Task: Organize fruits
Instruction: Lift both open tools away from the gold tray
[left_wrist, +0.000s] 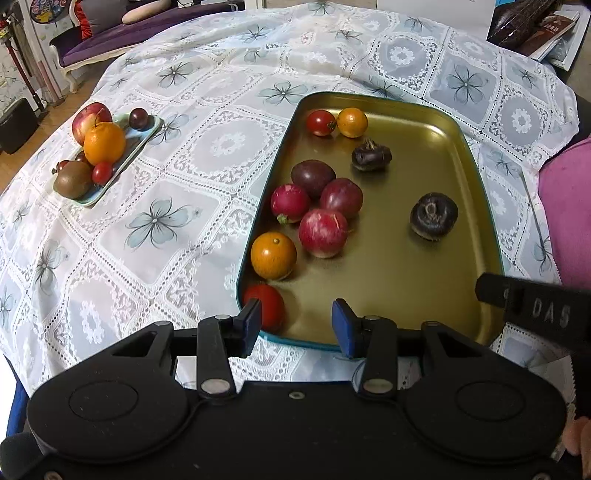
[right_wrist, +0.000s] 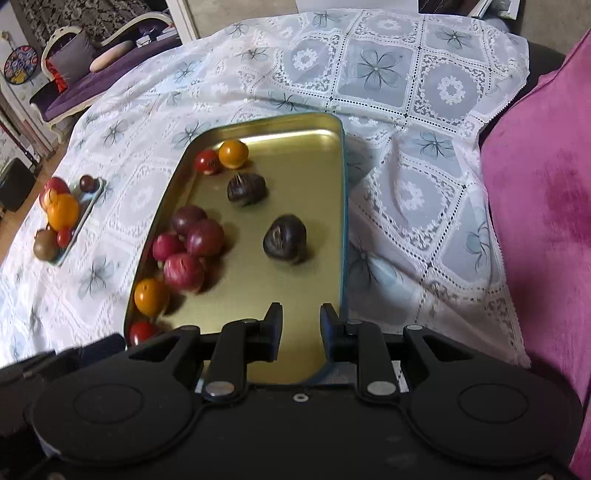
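Gold-lined tray (left_wrist: 443, 302) on the lace-covered table (left_wrist: 184, 177) holds loose fruit; left tongs (left_wrist: 295, 325) gape wide and empty beside the near-left red tomato (left_wrist: 267, 304), right tongs (right_wrist: 299, 332) narrower, empty. Likely next: grip it, carry it to the far-left dish (left_wrist: 146, 138).

A home living room: lace tablecloth (left_wrist: 207, 147), purple chaise (left_wrist: 107, 40) (cushioned), pink cushion (right_wrist: 546, 206).

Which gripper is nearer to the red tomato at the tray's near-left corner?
Left. The left gripper hangs open right at the red tomato, one fingertip in front of it. The right gripper is open over the tray's near-right part, off to the tomato's right.
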